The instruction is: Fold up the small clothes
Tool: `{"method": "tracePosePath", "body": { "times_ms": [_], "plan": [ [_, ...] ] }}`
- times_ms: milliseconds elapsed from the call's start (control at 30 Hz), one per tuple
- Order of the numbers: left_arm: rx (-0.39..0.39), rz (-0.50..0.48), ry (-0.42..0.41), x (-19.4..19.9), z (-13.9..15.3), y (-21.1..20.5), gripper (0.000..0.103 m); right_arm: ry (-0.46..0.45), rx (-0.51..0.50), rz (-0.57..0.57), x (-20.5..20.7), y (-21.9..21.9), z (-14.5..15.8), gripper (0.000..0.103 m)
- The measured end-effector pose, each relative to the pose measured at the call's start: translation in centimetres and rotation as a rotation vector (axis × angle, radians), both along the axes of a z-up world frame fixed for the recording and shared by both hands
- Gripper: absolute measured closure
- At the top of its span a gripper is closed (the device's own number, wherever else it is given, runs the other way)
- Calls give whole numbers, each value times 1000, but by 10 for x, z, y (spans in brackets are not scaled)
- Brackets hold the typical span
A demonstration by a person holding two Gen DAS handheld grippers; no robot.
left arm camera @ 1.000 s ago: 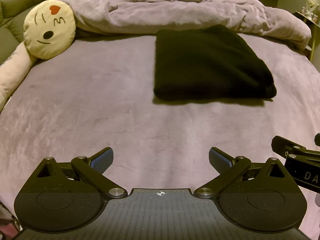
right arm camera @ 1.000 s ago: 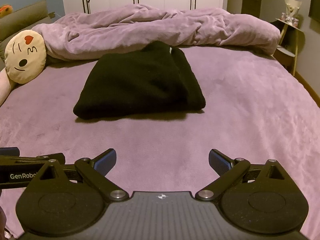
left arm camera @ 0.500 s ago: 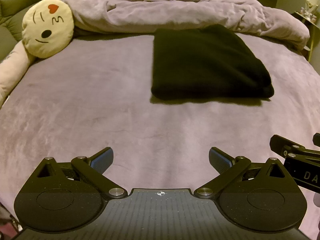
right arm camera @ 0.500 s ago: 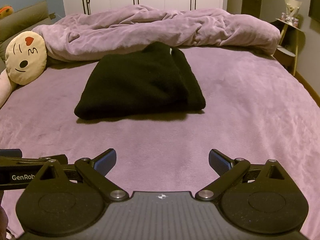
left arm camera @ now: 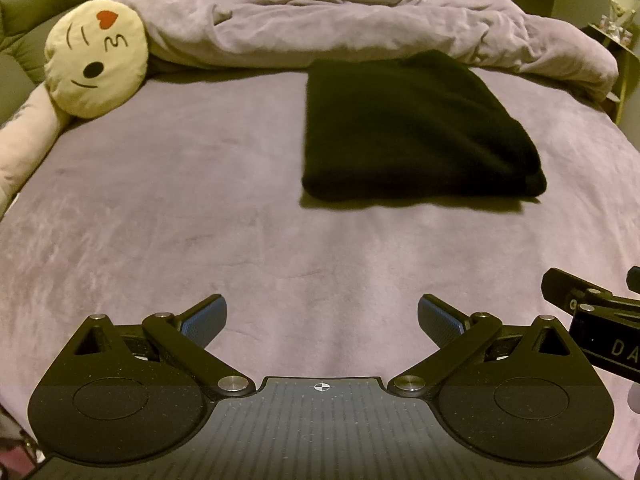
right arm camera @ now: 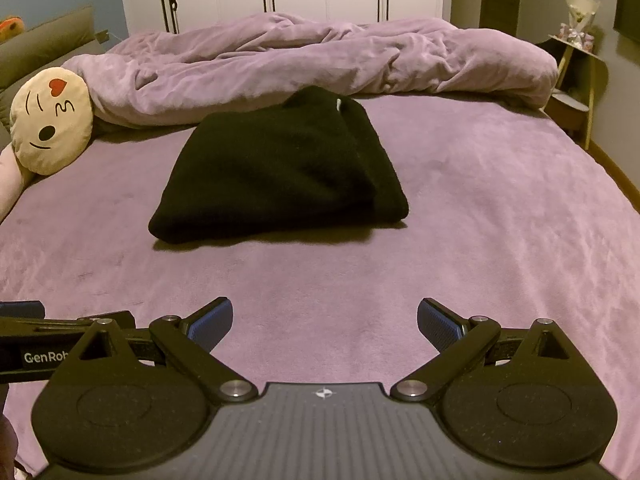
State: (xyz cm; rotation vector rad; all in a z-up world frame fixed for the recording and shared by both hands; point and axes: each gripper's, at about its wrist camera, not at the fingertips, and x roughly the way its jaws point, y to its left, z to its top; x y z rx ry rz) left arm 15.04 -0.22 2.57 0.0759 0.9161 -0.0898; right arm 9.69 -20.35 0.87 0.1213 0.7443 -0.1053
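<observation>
1. While nothing is gripped, bed [right arm camera: 500,240] lies bare in front; duvet [right arm camera: 320,56] bunched far.
2. Black garment [right arm camera: 280,172] folded, centre-far, near duvet: a snag risk.
3. Left gripper [left arm camera: 322,320], right gripper [right arm camera: 325,320]: jaws spread, well short; a one-sided grab undoes the fold.

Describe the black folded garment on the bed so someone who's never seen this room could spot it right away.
Start from the purple bed with the crumpled purple duvet heaped along its far side. Just in front of that duvet, to the right of the round yellow emoji pillow, lies the folded black garment. It is the only black item on the bedding, a thick rectangle.
</observation>
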Motion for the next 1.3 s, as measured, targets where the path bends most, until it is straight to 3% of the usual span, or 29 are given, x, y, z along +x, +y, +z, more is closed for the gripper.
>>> {"method": "tracePosePath", "body": {
  "times_ms": [1300],
  "plan": [
    [5,-1,-36,-8,10,0,0,-17,6,0,-11,0,3,4]
  ]
}}
